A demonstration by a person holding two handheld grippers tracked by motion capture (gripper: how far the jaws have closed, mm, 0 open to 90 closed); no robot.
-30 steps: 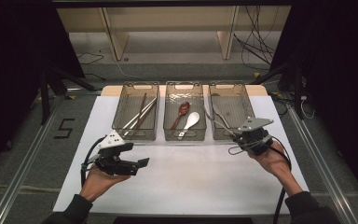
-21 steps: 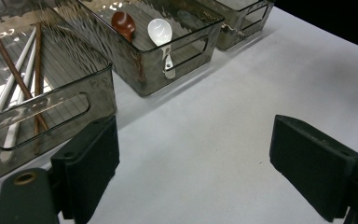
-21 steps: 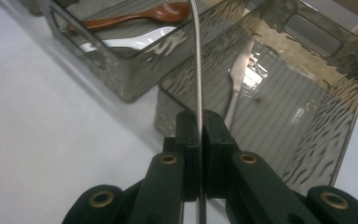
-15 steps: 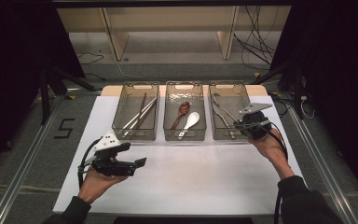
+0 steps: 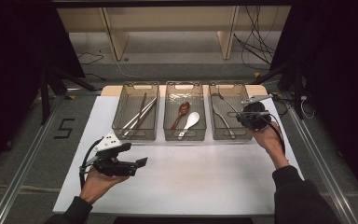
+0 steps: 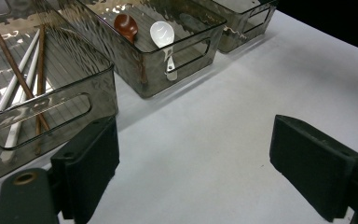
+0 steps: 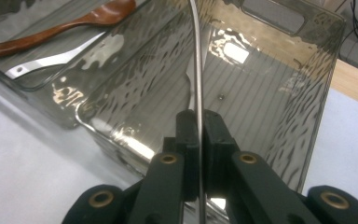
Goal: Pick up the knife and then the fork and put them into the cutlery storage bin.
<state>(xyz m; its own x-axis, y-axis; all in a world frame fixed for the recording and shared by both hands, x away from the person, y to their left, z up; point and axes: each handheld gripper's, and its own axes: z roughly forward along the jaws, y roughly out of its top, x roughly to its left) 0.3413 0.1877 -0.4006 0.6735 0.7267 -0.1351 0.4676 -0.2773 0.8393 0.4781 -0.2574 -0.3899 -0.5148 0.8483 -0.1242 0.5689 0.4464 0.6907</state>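
Since a second ago my right gripper (image 5: 248,116) has travelled farther up the table, from in front of the bins to over the right bin (image 5: 213,132), and its jaws are now pinched shut on a thin metal utensil handle (image 7: 196,70), which runs up from between the pads over the bin's ribbed floor. It looks light, stiff and slick, so I'd judge it could pivot or slip; a grip near mid-handle seems safest. My left gripper (image 5: 139,163) waits near, jaws wide and empty, over the white table (image 5: 205,182), in front of the chopstick bin (image 6: 51,100).
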